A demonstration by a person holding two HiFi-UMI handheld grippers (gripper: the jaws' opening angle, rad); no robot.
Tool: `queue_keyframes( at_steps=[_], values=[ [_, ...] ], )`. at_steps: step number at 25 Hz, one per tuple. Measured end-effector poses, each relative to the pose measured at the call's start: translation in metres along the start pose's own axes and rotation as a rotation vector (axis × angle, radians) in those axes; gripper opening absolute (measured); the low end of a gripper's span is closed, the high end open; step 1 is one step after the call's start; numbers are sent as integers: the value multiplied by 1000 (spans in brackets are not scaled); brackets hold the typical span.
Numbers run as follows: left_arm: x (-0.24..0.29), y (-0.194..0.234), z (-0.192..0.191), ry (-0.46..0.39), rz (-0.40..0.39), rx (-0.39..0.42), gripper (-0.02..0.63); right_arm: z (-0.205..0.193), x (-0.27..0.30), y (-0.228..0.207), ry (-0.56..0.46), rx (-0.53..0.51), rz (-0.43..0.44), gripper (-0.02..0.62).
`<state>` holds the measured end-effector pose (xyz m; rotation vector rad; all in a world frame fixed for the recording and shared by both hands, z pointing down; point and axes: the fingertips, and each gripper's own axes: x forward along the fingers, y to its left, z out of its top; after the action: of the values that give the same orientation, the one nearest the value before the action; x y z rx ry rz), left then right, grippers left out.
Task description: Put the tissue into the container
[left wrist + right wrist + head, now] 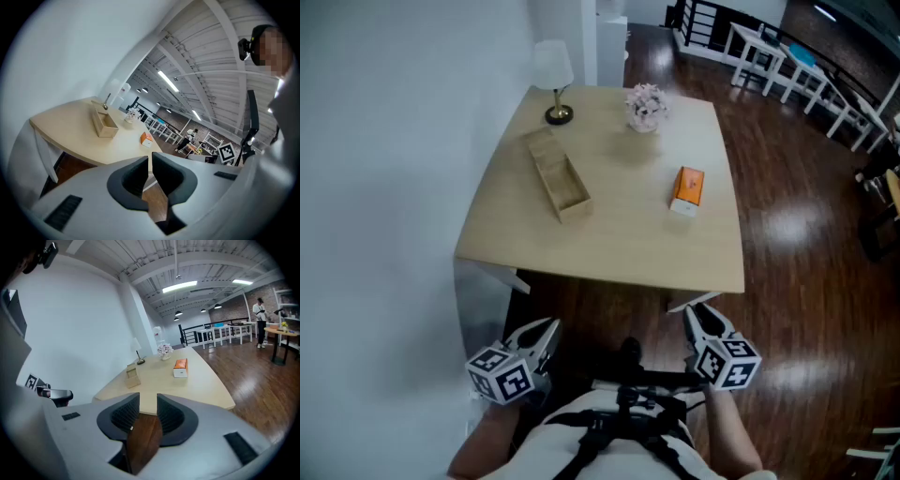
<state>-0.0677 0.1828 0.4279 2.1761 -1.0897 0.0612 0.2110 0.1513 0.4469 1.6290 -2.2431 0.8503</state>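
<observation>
An orange and white tissue pack (686,190) lies on the right part of the light wooden table (609,244). The open wooden container (561,185) stands on the table's left part, empty as far as I see. Both show small in the left gripper view, container (105,124) and tissue pack (146,139), and in the right gripper view, container (132,376) and tissue pack (180,368). My left gripper (546,328) (150,157) hangs below the table's near edge, its jaws shut to a thin slit and holding nothing. My right gripper (701,317) (148,397) hangs beside it, slightly open and empty.
A small lamp (555,80) and a vase of flowers (645,106) stand at the table's far edge. A white wall (384,187) runs along the left. White benches (787,66) stand on the dark wood floor at the back right. A person (259,319) stands far off.
</observation>
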Motion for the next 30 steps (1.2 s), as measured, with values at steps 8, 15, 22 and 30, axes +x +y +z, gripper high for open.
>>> queue_keyframes(
  at_steps=[8, 15, 22, 30],
  values=[
    [20, 10, 21, -18, 30, 3, 9, 24, 44, 1, 9, -12, 52, 114],
    [58, 18, 49, -28, 54, 9, 9, 56, 91, -11, 19, -30, 98, 114],
    [100, 34, 81, -45, 86, 3, 9, 87, 126, -33, 35, -44, 112, 114],
    [132, 46, 118, -86, 119, 31, 9, 121, 157, -55, 29, -64, 134, 114]
  ],
)
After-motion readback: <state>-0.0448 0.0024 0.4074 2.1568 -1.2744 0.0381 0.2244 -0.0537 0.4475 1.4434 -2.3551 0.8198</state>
